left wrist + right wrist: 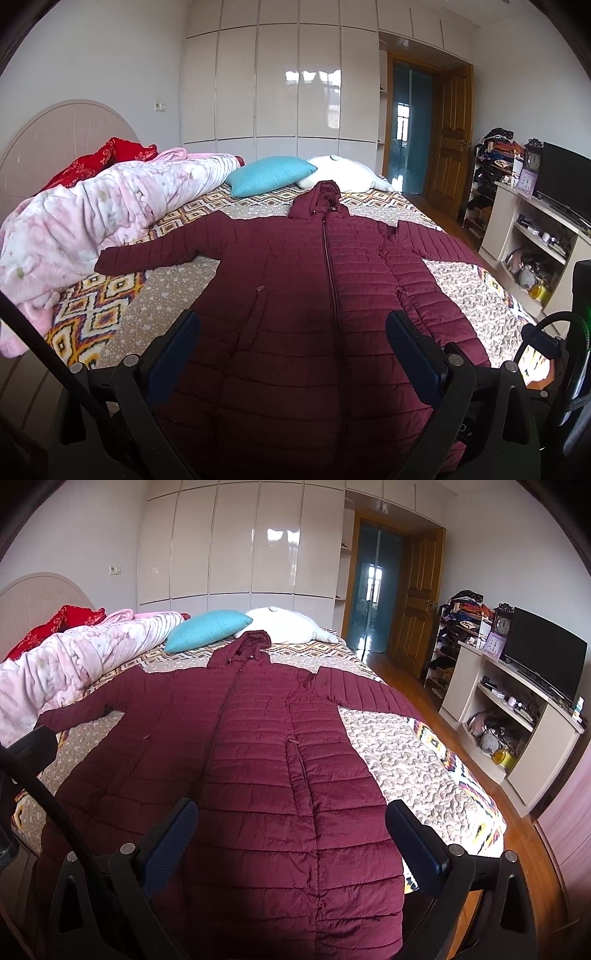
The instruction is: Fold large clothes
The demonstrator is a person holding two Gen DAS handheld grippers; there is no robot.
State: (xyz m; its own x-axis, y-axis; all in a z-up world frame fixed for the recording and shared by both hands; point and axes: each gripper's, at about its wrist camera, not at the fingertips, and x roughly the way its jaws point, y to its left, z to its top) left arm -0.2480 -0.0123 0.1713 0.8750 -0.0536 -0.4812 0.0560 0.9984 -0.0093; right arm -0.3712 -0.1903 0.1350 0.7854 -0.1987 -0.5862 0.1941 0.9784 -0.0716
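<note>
A long maroon quilted hooded coat [303, 280] [258, 746] lies flat and zipped on the patterned bedspread [103, 306] [406, 764], hood toward the pillows, both sleeves spread sideways. My left gripper [293, 325] hovers open above the coat's lower left half, fingers wide apart with nothing between them. Over the lower right half, near the hem, my right gripper [291, 812] is open too and holds nothing. The coat's hem is hidden behind the gripper bodies in both views.
A pink duvet [92, 214] and red fabric [107, 157] are heaped at the bed's left. A teal pillow [269, 175] and white pillow [343, 173] lie beyond the hood. A TV unit [517, 716] and wooden floor [410, 690] lie right of the bed.
</note>
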